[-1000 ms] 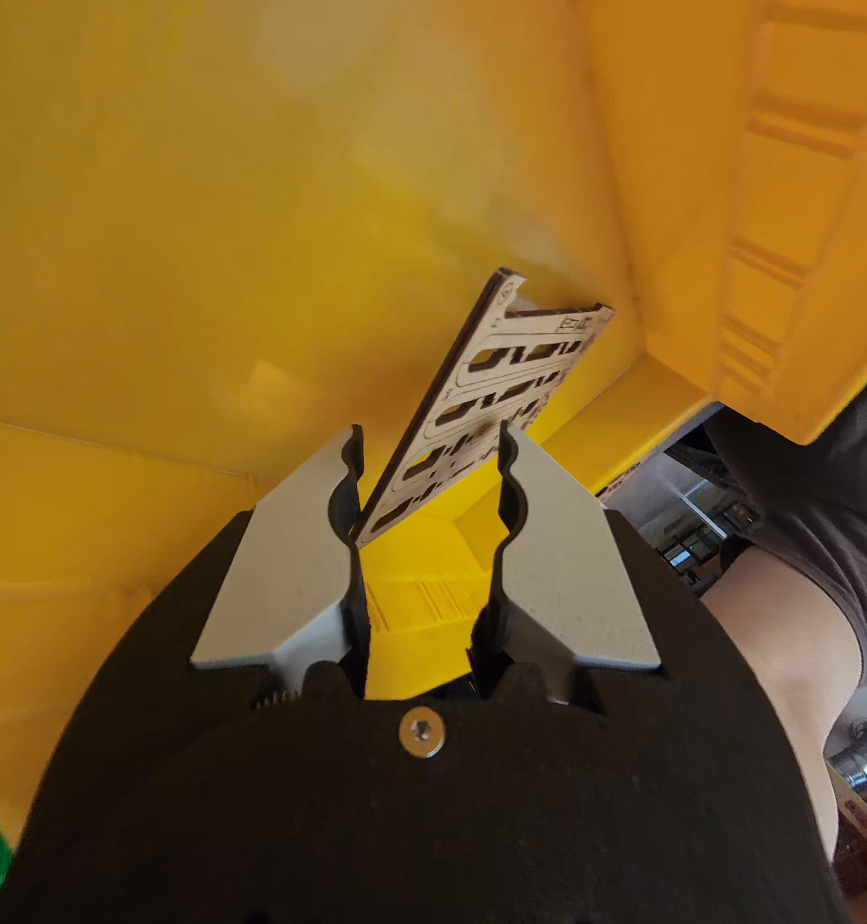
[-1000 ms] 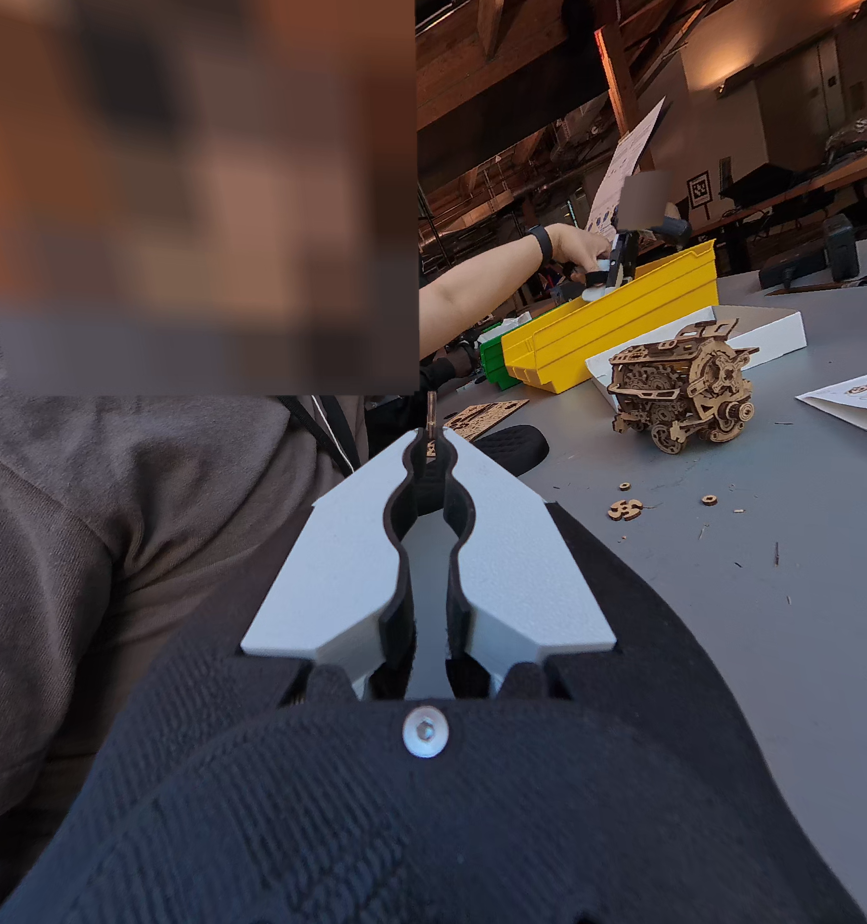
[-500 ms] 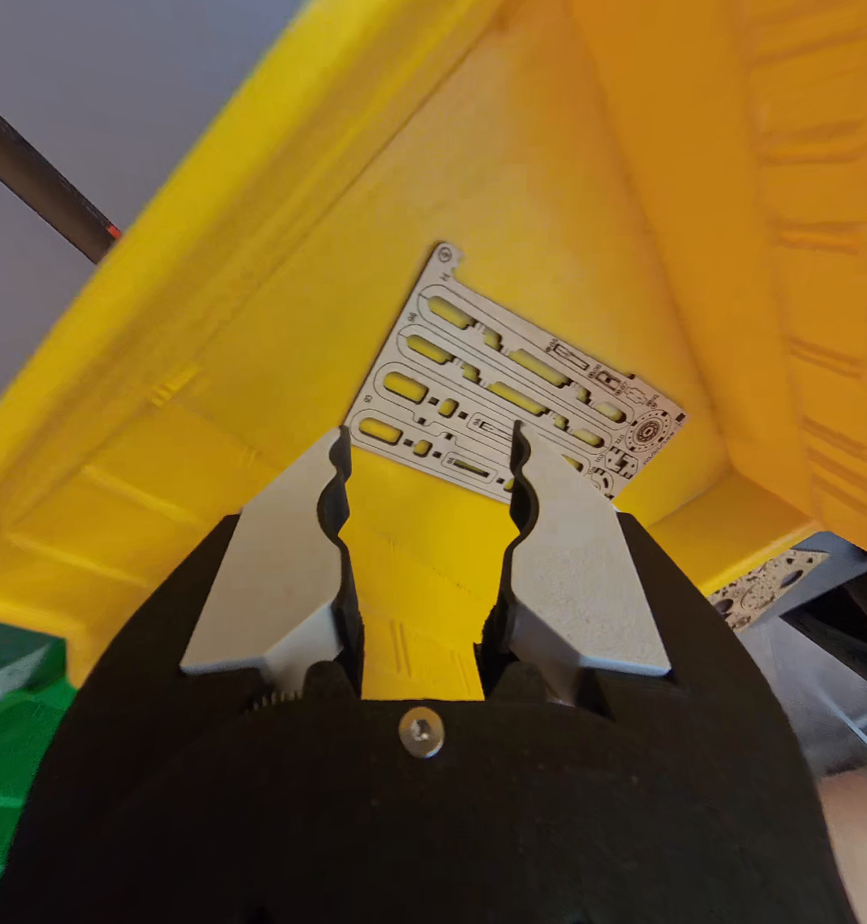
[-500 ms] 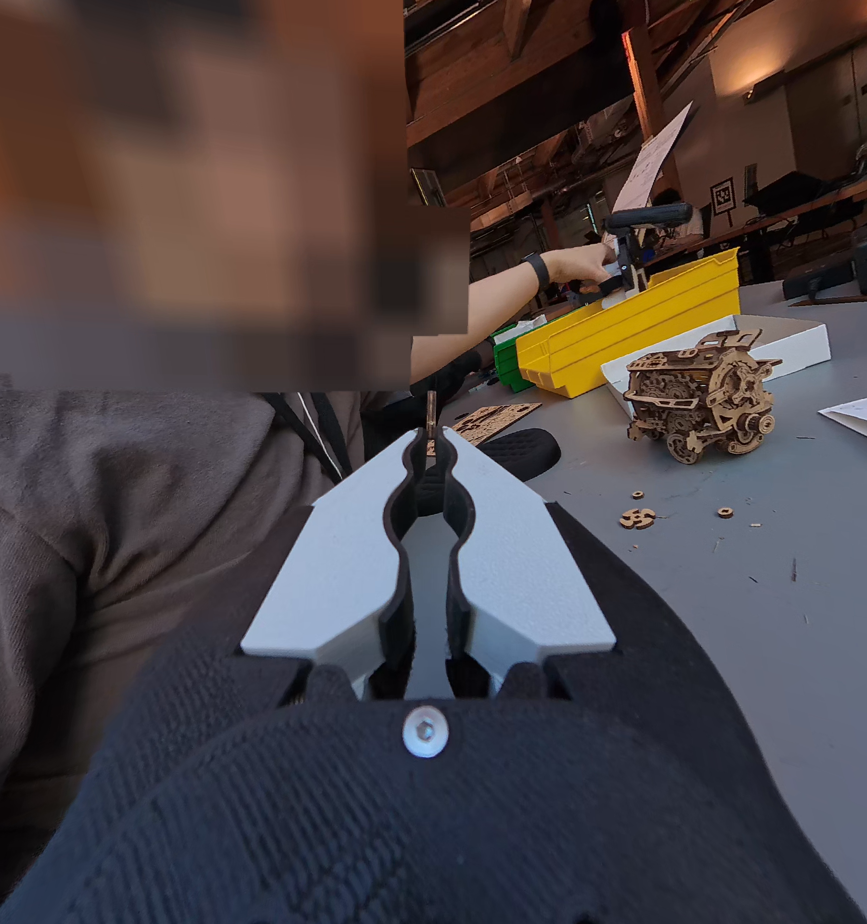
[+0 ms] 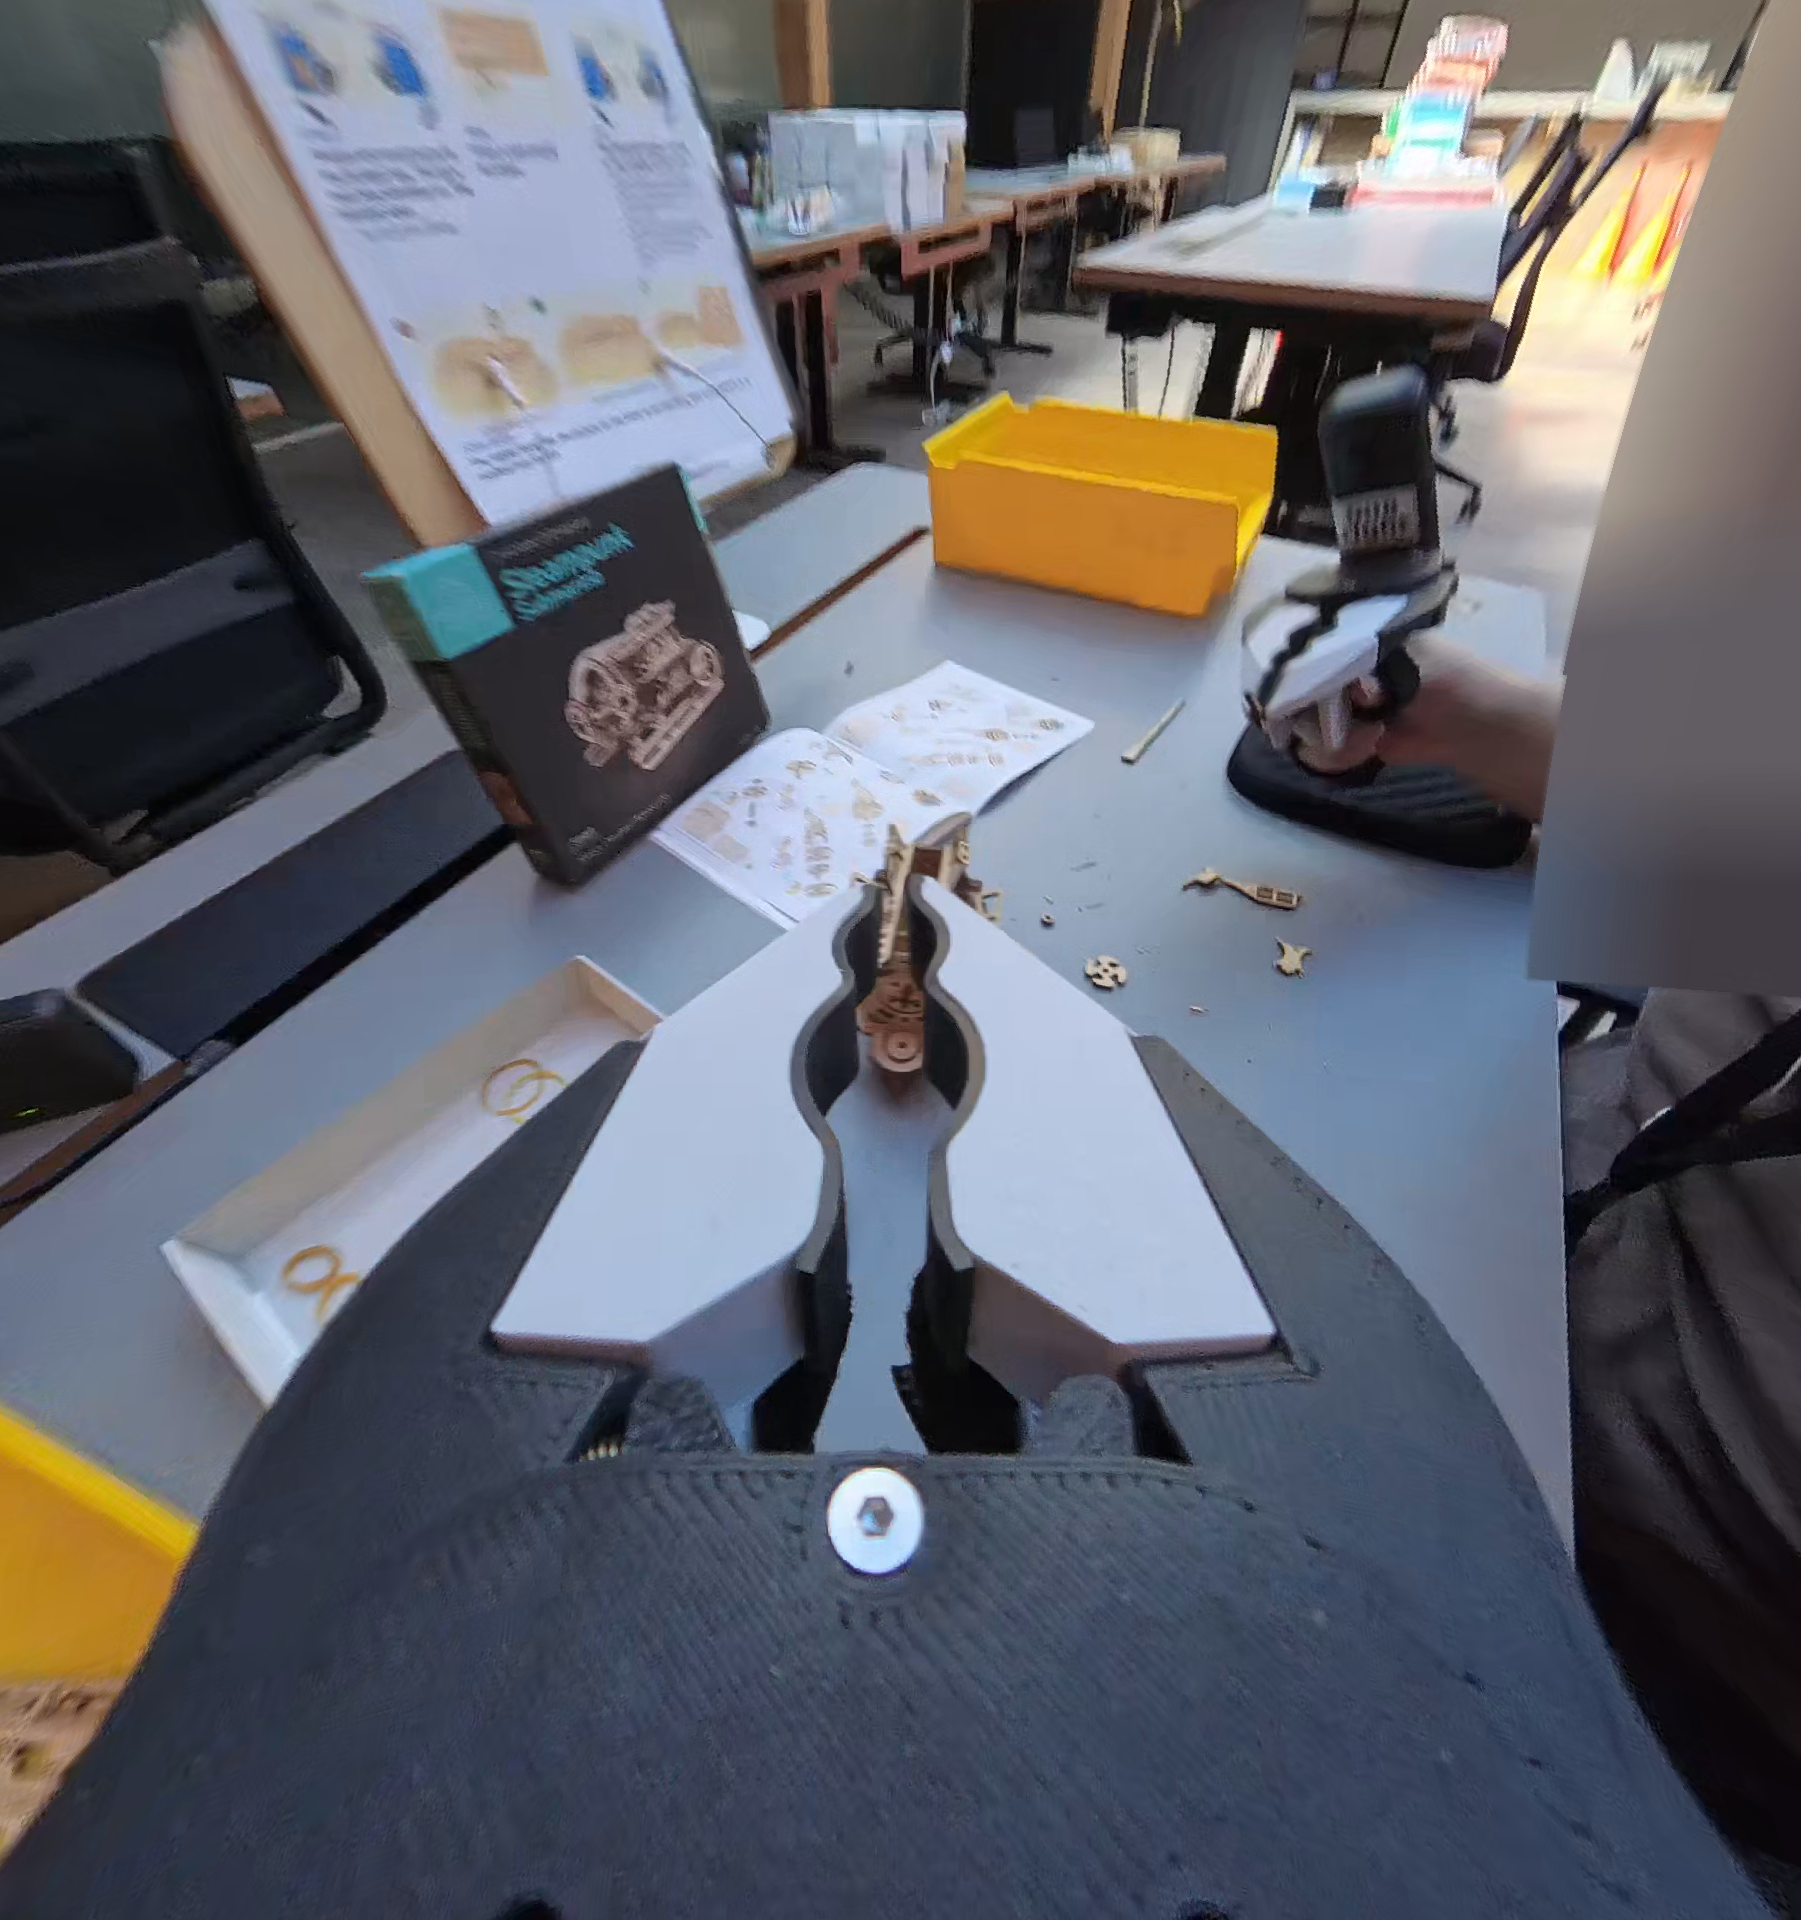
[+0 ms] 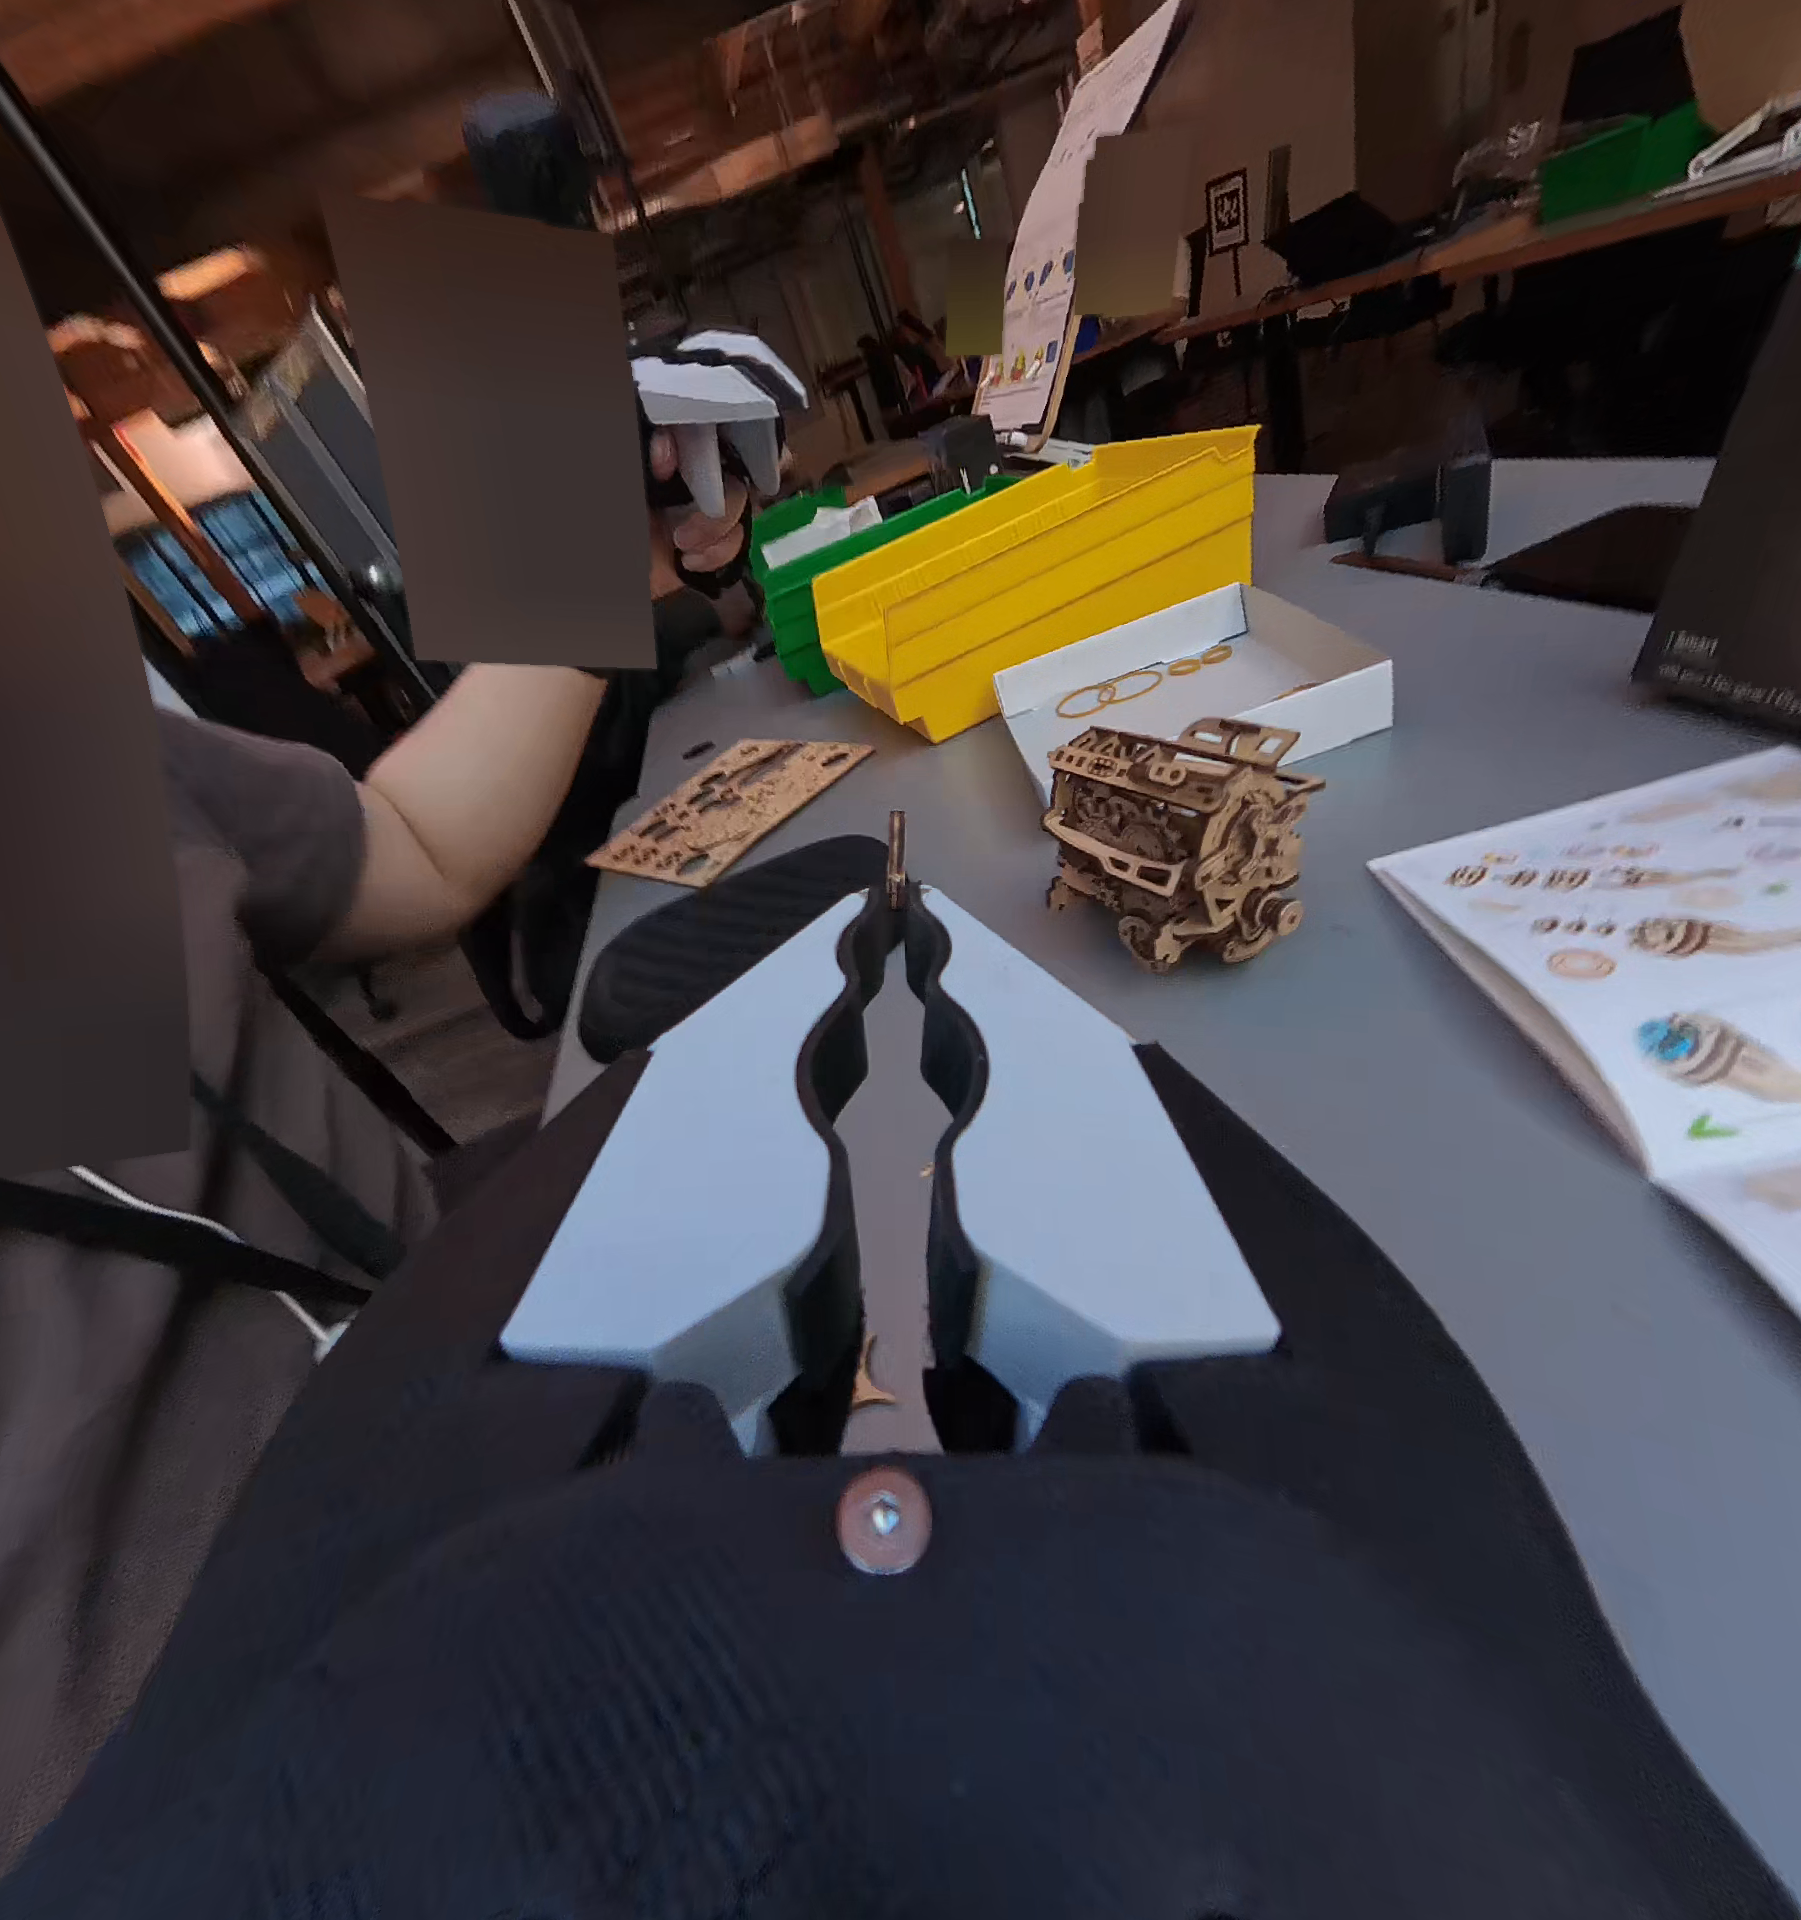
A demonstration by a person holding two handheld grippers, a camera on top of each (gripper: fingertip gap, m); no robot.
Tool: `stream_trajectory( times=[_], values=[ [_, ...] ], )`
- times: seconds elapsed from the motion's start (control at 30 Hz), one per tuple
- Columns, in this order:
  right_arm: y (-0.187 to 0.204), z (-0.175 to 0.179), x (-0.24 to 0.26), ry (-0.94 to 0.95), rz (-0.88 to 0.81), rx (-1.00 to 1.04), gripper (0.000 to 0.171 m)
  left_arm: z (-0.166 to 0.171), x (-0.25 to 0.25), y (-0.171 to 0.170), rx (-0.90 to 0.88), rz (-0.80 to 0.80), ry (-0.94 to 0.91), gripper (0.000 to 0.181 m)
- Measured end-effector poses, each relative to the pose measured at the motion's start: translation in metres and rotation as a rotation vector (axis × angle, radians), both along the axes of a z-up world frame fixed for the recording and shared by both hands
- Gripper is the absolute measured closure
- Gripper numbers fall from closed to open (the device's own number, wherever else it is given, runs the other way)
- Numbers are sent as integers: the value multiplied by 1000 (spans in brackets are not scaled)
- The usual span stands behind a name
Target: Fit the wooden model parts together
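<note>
The assembled wooden model stands on the grey table. My right gripper is shut on a small thin wooden part that sticks up past its tips, low over the table and left of the model. In the left wrist view the right gripper sits above a black pad. My left gripper is shut and holds nothing; the model shows through the slit behind its fingers. The right wrist view shows the left gripper raised high, left of the bins.
A punched wooden sheet lies near the table's edge. A yellow bin, a green bin and a white tray with rubber bands stand behind the model. An open instruction booklet, the kit box and loose wooden bits are nearby.
My left gripper has come out of the yellow bin, leaving the wooden sheet there, and its jaws have closed. My right gripper still holds its small part and has hardly moved.
</note>
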State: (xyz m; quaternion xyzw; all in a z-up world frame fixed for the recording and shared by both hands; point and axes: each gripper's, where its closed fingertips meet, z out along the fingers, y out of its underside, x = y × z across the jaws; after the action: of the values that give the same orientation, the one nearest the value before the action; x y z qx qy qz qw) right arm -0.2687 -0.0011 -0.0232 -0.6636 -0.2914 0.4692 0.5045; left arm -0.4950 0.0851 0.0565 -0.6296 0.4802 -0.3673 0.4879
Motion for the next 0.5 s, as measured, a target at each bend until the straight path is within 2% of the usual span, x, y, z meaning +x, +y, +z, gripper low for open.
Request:
stream_trajectory(
  times=[0.07,0.13,0.23,0.33,0.5],
  values=[
    [4,3,-5,-151,8,125,170,-20,62,-33,43,-69,64,164],
    [1,8,-10,-259,51,226,170,-36,121,-65,76,-169,95,163],
    [-4,9,-8,-400,87,350,170,-61,183,-90,156,-252,196,161],
    [-6,0,5,-519,103,439,170,-75,218,-99,211,-287,245,159],
    [-17,-12,17,-553,153,507,170,-91,247,-107,215,-337,284,164]
  ],
)
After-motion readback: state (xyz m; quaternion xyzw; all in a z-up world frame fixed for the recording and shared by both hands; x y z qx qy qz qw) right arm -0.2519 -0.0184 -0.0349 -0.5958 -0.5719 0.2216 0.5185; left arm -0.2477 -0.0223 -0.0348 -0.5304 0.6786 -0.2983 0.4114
